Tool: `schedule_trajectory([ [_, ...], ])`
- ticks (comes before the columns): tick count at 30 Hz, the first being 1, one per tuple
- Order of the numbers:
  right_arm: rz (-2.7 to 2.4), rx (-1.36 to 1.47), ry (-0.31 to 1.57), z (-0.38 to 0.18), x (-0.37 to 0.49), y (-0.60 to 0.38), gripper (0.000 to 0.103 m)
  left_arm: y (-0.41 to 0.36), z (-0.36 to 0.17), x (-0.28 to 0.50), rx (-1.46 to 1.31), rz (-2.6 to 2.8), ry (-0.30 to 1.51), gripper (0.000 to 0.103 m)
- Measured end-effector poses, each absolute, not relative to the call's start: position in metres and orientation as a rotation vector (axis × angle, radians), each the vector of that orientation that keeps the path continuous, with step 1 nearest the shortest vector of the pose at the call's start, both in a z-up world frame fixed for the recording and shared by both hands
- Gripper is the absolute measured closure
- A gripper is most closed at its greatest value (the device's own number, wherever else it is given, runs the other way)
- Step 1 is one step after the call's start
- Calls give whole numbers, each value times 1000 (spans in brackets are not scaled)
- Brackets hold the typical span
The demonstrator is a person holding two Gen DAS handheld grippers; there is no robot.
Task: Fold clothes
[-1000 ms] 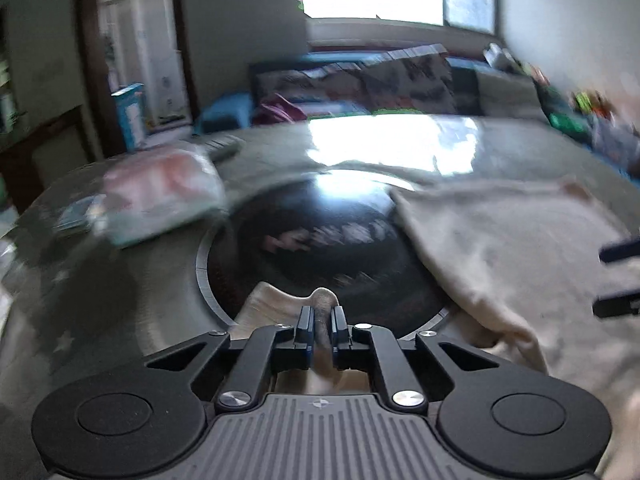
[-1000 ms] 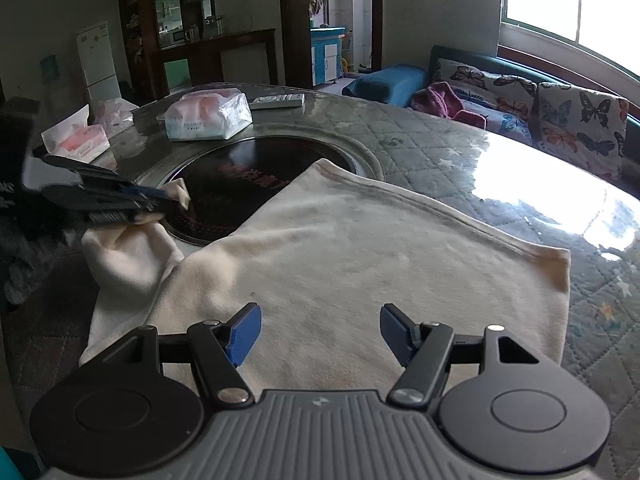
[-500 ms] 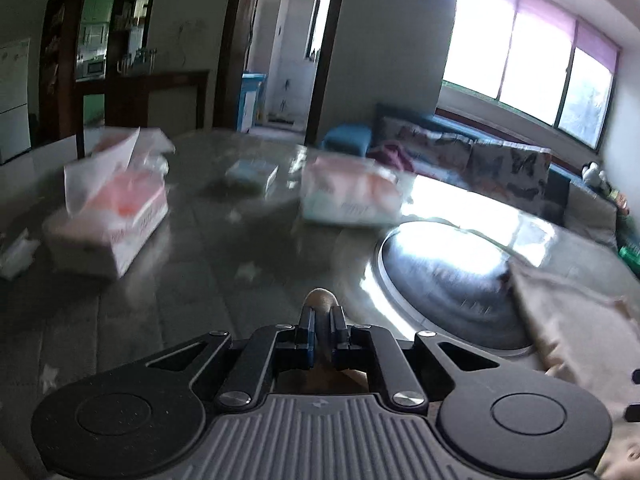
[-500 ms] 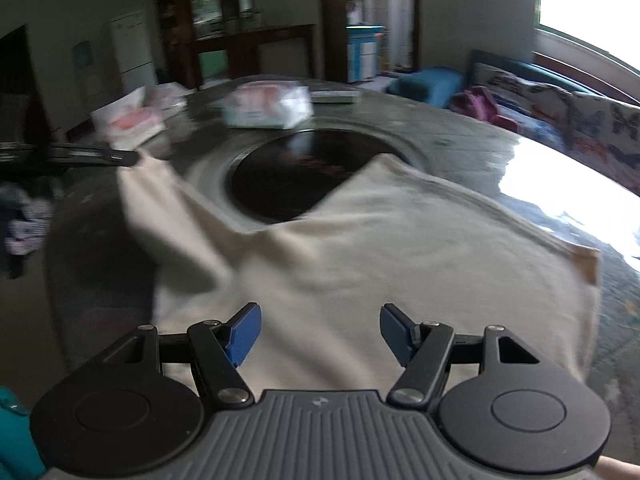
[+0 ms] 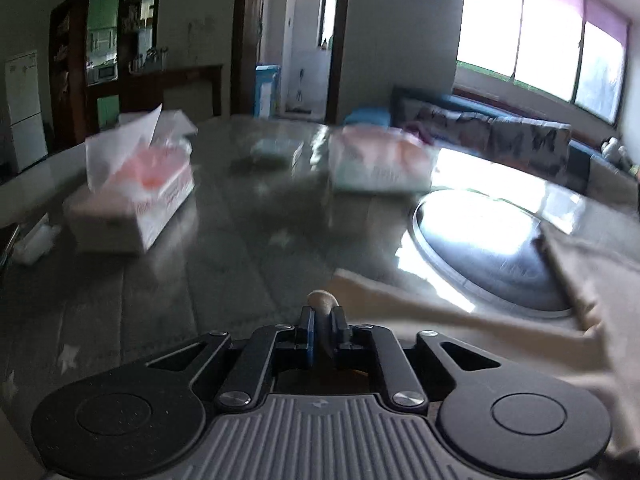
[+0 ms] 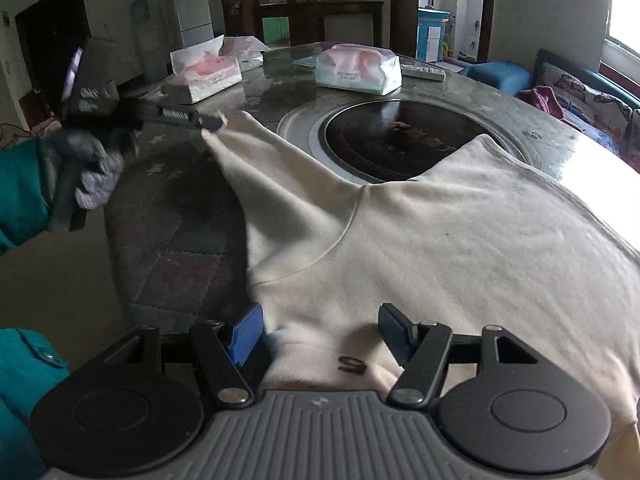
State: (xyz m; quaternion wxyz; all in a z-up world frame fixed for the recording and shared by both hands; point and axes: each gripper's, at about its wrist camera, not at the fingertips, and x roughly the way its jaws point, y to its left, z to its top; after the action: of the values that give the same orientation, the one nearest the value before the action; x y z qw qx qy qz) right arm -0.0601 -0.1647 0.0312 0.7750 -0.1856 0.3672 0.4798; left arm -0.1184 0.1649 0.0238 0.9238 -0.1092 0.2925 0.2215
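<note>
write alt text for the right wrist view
A cream shirt lies on a round table, its sleeve pulled out leftward by the shut left gripper. The open right gripper hovers at its collar; two tissue packs sit behind.

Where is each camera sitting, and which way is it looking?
Left wrist: sits on the left gripper, looking across the table at the tissue box; its fingers pinch the cream shirt's sleeve.
Right wrist: sits on the right gripper, open over the cream shirt, facing the dark round plate; the person's gloved left hand shows.
Shared: shirt, tissue box, round plate, wrapped tissue pack.
</note>
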Motion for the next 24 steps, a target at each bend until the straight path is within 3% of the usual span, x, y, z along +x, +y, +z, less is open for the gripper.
schedule_trajectory([
  [2, 1044, -387, 794, 35, -62, -170, 38, 167, 24, -120, -235, 471, 605, 85],
  [15, 855, -177, 816, 51, -43, -243, 40, 99, 73, -96, -236, 199, 516, 87],
  [24, 876, -169, 868, 37, -63, -251, 46, 17, 51, -37, -241, -141, 616, 87],
])
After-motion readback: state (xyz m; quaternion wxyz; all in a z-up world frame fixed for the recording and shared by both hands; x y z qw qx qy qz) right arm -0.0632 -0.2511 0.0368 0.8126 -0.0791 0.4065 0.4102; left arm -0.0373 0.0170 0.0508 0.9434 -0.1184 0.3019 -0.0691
